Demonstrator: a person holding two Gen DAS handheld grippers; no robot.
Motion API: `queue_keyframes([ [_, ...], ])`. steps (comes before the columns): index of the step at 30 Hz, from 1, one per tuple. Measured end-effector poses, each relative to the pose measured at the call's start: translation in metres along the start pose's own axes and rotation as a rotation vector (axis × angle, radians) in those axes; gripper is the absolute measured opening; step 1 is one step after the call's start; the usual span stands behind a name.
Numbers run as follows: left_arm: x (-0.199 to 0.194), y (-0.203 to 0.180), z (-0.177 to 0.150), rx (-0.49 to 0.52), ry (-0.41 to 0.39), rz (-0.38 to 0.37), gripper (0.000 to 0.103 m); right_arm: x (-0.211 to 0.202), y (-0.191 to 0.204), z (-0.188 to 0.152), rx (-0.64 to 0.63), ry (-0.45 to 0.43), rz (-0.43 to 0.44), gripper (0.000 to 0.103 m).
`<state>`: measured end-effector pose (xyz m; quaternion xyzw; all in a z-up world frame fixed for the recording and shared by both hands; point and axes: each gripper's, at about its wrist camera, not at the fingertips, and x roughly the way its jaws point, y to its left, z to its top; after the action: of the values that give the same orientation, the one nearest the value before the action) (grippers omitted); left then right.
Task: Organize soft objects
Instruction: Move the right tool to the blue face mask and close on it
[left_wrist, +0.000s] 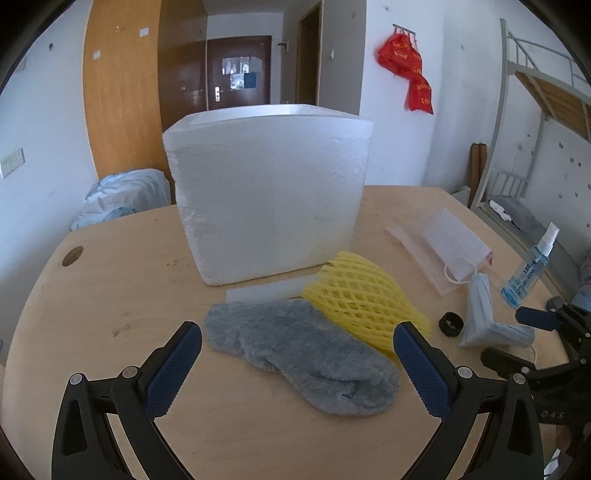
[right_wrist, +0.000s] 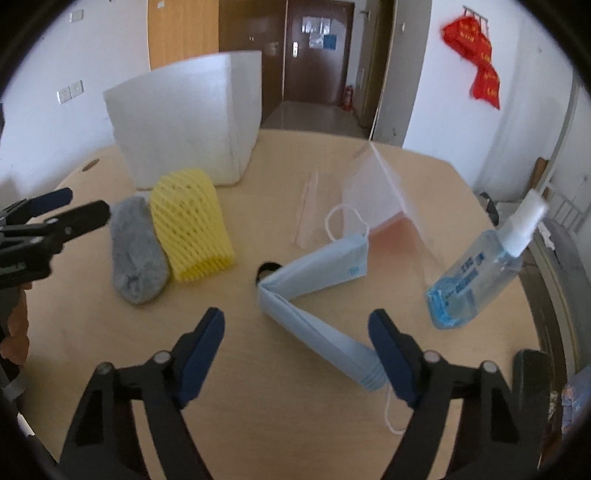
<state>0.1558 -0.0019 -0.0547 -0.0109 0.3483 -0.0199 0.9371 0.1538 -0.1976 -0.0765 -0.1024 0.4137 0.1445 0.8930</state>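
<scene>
The table carries everything, and the tall foam box stands near its far side, the likely home for the soft things; its high wall is the first hazard, since anything lifted too low could catch the rim and tip or shove the light box

The sock lies just in front of the box, touching the yellow net beside it. The left gripper hangs over the sock with jaws wide apart and empty; a close here may pinch only fluff, or drag the net along, as the two overlap

The mask lies folded in a V nearer the right side, one end just beside the right gripper's right finger. Those jaws stand apart, nothing clamped. Off-centre as it is, the mask could slip out sideways, or its ear loop snag a finger

The spray bottle sits near the mask; a wide sweep could knock it. The small black cap touching the mask's fold may get flicked off the table
</scene>
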Motion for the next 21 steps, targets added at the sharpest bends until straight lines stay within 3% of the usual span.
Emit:
queue_keyframes([
  [8,0.012,-0.004,0.001,0.0,0.019,-0.019,0.103,0.015,0.003,-0.003,-0.031,0.05,-0.003,0.056],
  [10,0.014,-0.005,0.0,-0.004,0.029,-0.027,0.103,0.016,0.003,-0.003,-0.03,0.061,0.012,0.043],
  [15,0.023,-0.005,-0.001,-0.009,0.063,-0.06,0.103,0.014,0.004,-0.008,-0.037,0.07,0.011,0.023],
  [21,0.035,-0.006,0.01,-0.01,0.093,-0.124,0.103,0.005,0.004,-0.013,-0.032,0.046,0.03,0.018],
])
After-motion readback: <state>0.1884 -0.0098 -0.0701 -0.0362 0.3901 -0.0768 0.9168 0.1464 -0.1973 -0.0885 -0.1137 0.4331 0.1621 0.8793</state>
